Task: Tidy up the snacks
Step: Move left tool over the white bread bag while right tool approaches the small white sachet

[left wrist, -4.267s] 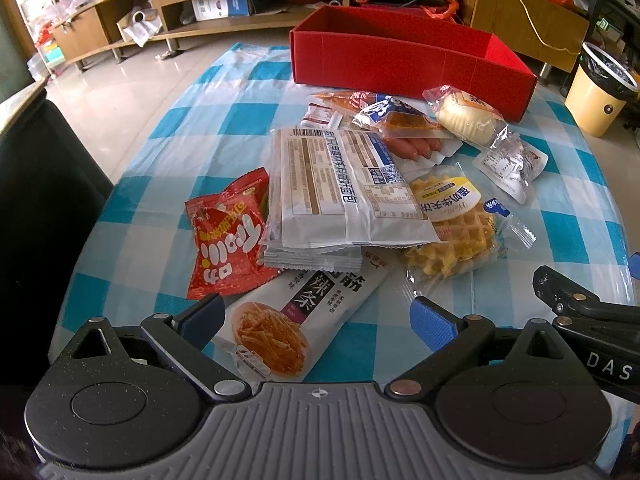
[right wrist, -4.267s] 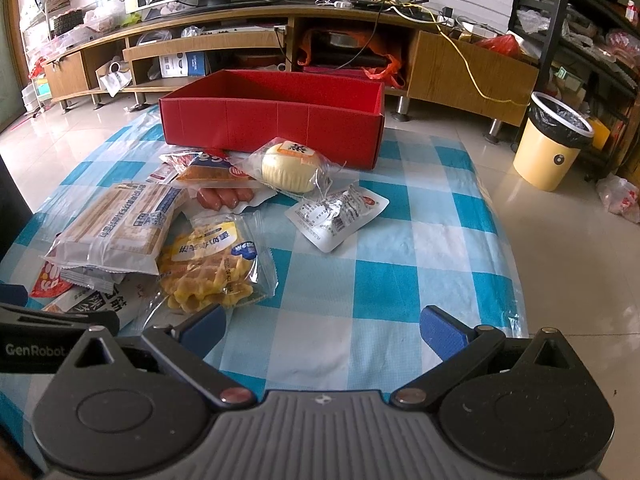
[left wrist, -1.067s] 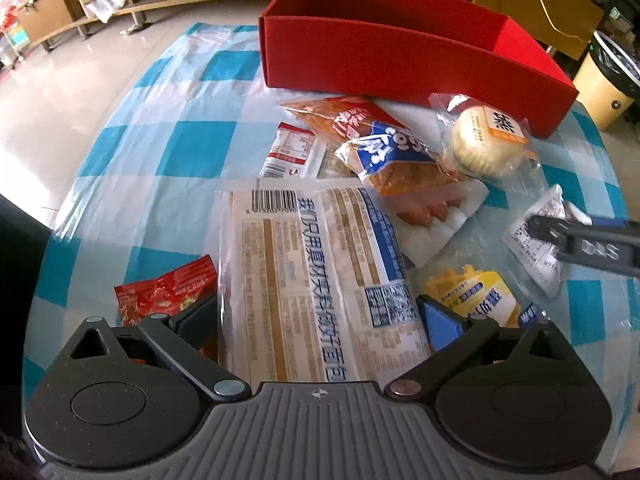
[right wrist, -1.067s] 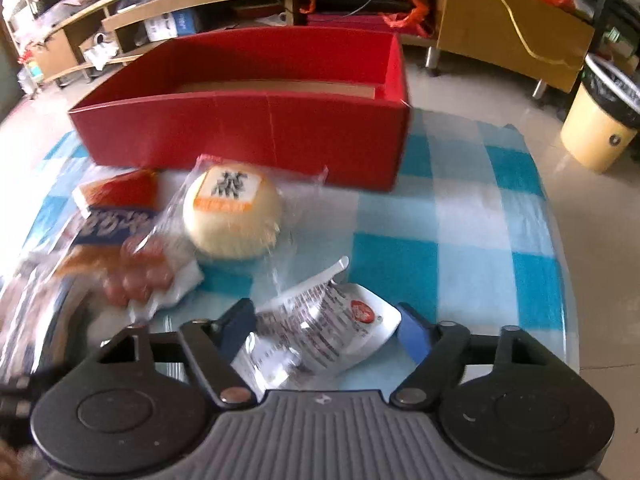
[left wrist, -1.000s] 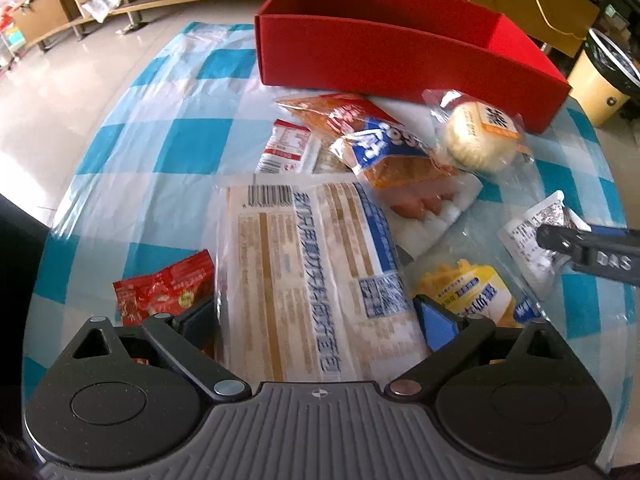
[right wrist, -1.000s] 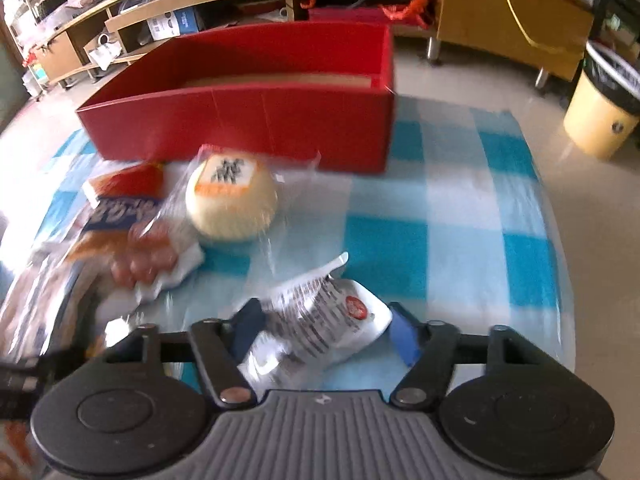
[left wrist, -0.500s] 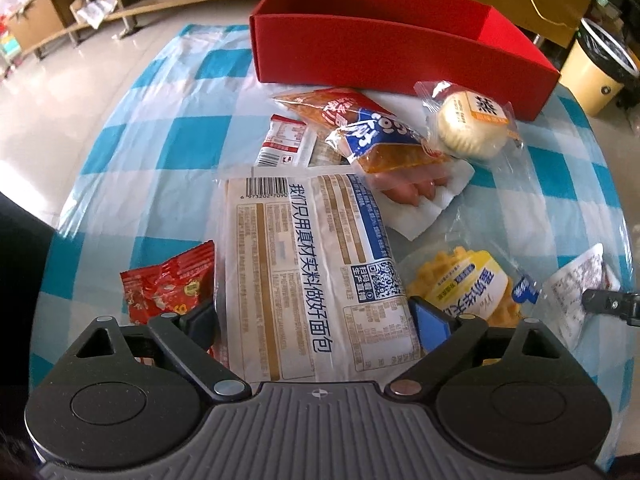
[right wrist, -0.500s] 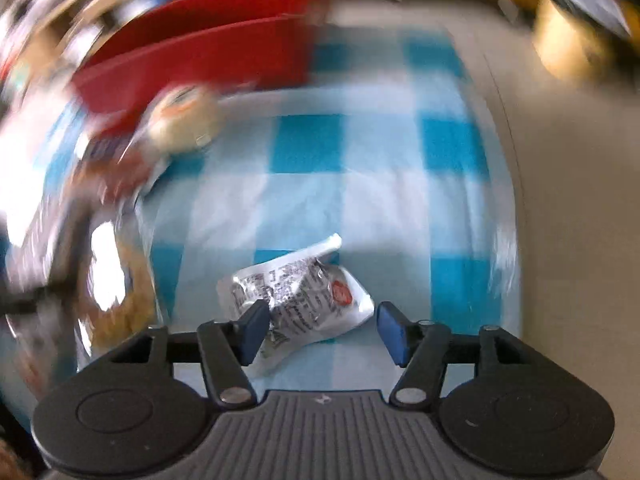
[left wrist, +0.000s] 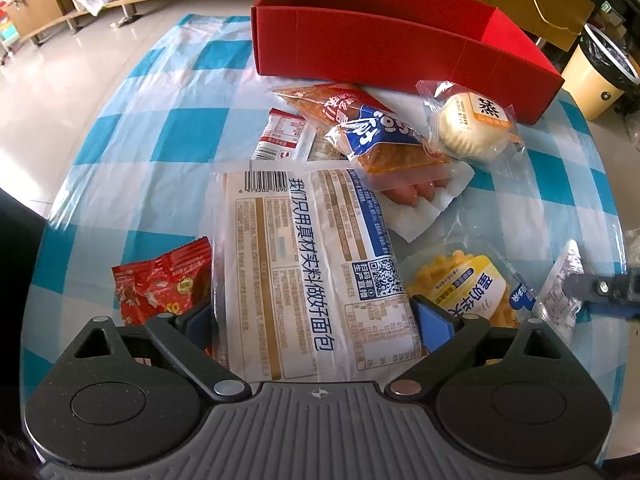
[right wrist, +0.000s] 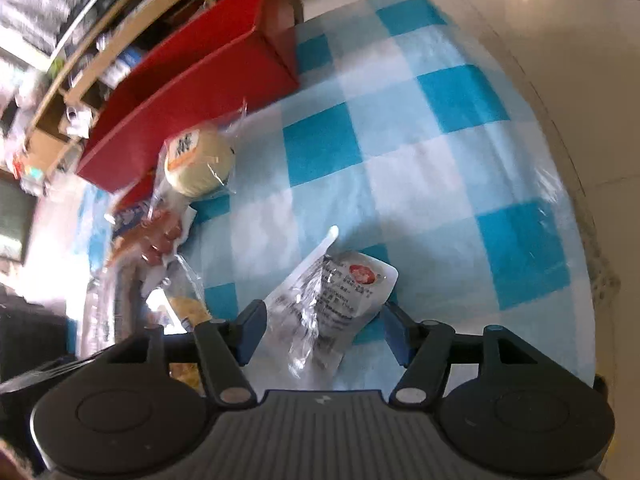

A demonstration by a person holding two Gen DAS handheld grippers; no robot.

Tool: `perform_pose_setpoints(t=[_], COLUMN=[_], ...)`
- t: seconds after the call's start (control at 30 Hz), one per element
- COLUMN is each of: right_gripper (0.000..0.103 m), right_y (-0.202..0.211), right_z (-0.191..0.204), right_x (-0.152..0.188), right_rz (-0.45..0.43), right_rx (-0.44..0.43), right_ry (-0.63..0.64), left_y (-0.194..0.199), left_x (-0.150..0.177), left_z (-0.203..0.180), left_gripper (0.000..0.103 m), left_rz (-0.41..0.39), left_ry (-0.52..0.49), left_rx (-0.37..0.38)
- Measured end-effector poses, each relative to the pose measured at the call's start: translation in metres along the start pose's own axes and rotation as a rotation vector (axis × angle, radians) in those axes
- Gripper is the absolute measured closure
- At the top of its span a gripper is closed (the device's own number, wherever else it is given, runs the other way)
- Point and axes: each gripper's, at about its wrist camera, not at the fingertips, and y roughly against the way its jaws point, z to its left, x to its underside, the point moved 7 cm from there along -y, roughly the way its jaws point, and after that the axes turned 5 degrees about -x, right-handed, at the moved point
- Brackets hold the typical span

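Note:
My left gripper (left wrist: 314,320) is open and points down over a large white bread packet (left wrist: 304,248), which lies between its pads. Around the packet lie a red snack bag (left wrist: 164,280), a waffle pack (left wrist: 472,288), a sausage pack (left wrist: 416,192), a blue-and-orange pack (left wrist: 384,140) and a wrapped bun (left wrist: 472,128). The red box (left wrist: 360,40) stands behind them. My right gripper (right wrist: 322,330) has its jaws opening around a small silvery packet (right wrist: 332,296). The packet rests on the checked cloth with neither pad pressing it.
The table's rounded edge (right wrist: 576,208) runs close to the right of the silvery packet, with tiled floor beyond. A yellow bin (left wrist: 600,76) stands past the box's right end. A small sachet (left wrist: 282,136) lies left of the blue-and-orange pack. Wooden shelves line the far wall.
The right gripper rolled and carried the silvery packet toward the table's near right edge, then widened its jaws off it. The left gripper stayed over the bread packet.

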Motion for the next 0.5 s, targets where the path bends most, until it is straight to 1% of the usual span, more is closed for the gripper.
perform_pose_setpoints(t=[0.03, 0.07, 0.13, 0.17, 0.2, 0.23, 0.27, 0.37, 0.43, 0.5], right_gripper=[0.041, 0.041, 0.041, 0.041, 0.041, 0.041, 0.041, 0.041, 0.041, 0.041], right_y=[-0.001, -0.001, -0.004, -0.007, -0.01, -0.013, -0.017, -0.027, -0.029, -0.018], right_z=[0.005, 0.011, 0.02, 0.026, 0.031, 0.037, 0.043, 0.053, 0.051, 0.045], right_x=[-0.004, -0.012, -0.025, -0.029, -0.031, -0.031, -0.029, -0.015, -0.009, -0.007], right_rz=[-0.008, -0.043, -0.085, -0.088, -0.089, -0.089, -0.087, -0.084, -0.087, -0.107], right_rx=[0.013, 0.03, 0.089, 0.103, 0.098, 0.098, 0.117, 0.216, 0.254, 0.273], right_ry=[0.023, 0.062, 0.115, 0.138, 0.157, 0.182, 0.221, 0.364, 0.401, 0.391], left_y=[0.001, 0.001, 0.001, 0.001, 0.001, 0.001, 0.001, 0.0, -0.001, -0.002], left_x=[0.0, 0.0, 0.0, 0.0, 0.0, 0.0, 0.0, 0.0, 0.0, -0.002], left_z=[0.0, -0.001, -0.002, -0.002, -0.002, -0.002, -0.001, -0.001, 0.0, 0.001], left_gripper=[0.004, 0.004, 0.004, 0.004, 0.004, 0.004, 0.003, 0.002, 0.002, 0.002], left_rz=[-0.003, -0.004, -0.007, -0.008, -0.009, -0.01, -0.01, -0.007, -0.003, -0.002], left_ry=[-0.001, -0.002, -0.005, -0.005, -0.005, -0.005, -0.003, 0.011, 0.021, 0.04], left_rx=[-0.002, -0.004, -0.009, -0.01, -0.011, -0.011, -0.012, -0.012, -0.008, -0.005])
